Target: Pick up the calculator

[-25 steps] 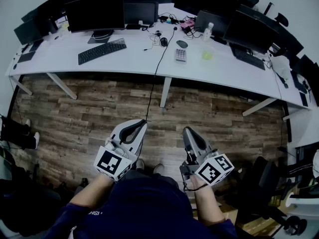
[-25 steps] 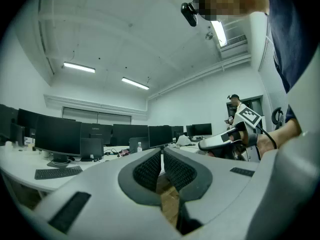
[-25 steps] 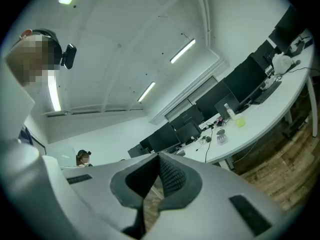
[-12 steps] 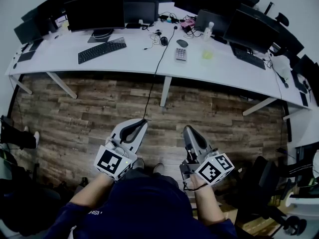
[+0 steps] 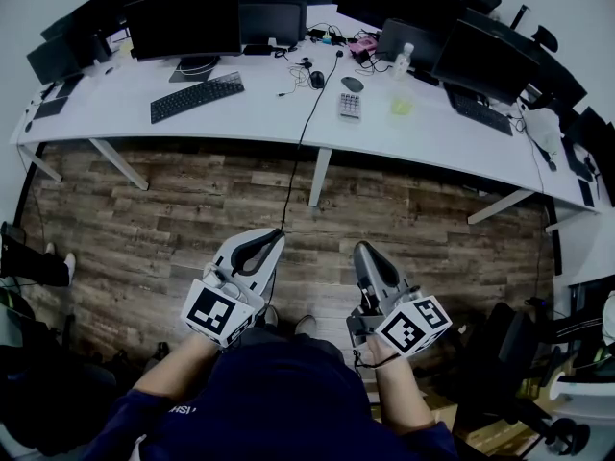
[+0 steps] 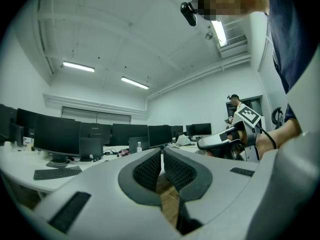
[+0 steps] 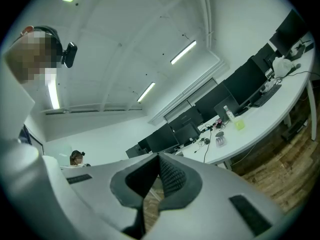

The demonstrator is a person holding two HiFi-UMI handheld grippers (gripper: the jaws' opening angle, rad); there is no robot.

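The calculator (image 5: pixel 349 106), small and grey with rows of keys, lies flat on the long white desk (image 5: pixel 250 113) far ahead of me. In the right gripper view the calculator (image 7: pixel 220 140) shows as a small slab on the desk top. Both grippers hang over the wooden floor, well short of the desk. My left gripper (image 5: pixel 274 237) is shut with nothing between its pads (image 6: pixel 150 170). My right gripper (image 5: pixel 362 251) is shut too and holds nothing; its tips (image 7: pixel 159 156) meet. The right gripper (image 6: pixel 220 141) also shows in the left gripper view.
On the desk stand several dark monitors (image 5: pixel 184 22), a black keyboard (image 5: pixel 197 97), a mouse (image 5: pixel 352 84), a bottle (image 5: pixel 402 61) and a pale green object (image 5: pixel 400 108) beside the calculator. A black cable (image 5: pixel 293 176) drops from the desk to the floor. Office chairs (image 5: pixel 509 353) stand at the right.
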